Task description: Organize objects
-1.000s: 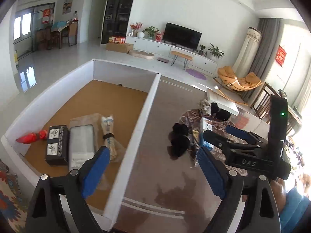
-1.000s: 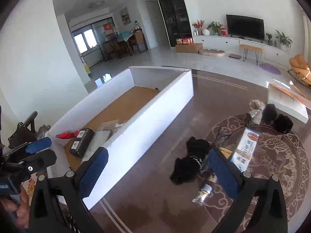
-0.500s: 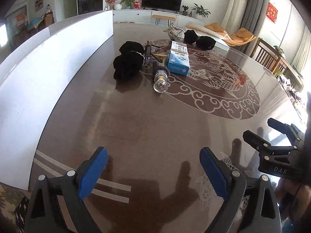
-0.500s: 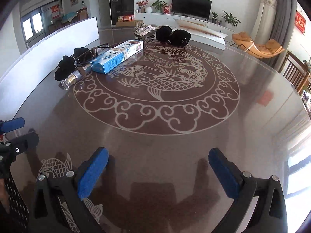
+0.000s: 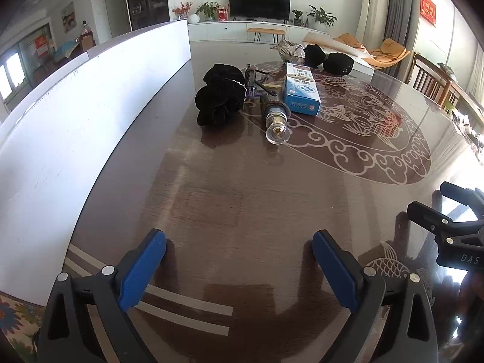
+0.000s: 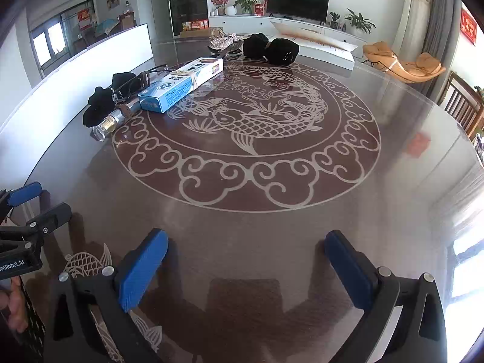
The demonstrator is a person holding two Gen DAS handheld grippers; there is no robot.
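Note:
My left gripper [image 5: 239, 239] hangs low over the near part of the dark table [image 5: 242, 196], its jaws opening with nothing between them. My right gripper [image 6: 246, 239] is open and empty beside it, over the table's front. Farther back lie a black fabric bundle [image 5: 219, 99], a clear bottle with a gold cap [image 5: 276, 121], a blue and white box [image 5: 301, 89] and a pair of glasses [image 5: 257, 81]. In the right wrist view the same box [image 6: 181, 83] and bottle [image 6: 113, 119] sit at the upper left.
A tall white box wall [image 5: 90, 106] runs along the table's left side. Two black rounded items [image 6: 270, 48] and a silvery wrapper [image 6: 225, 40] lie at the far edge. Wooden chairs [image 6: 464, 106] stand to the right.
Both grippers came down from above the white box to low over the table's near edge, then held still. The left jaws stand a little wider.

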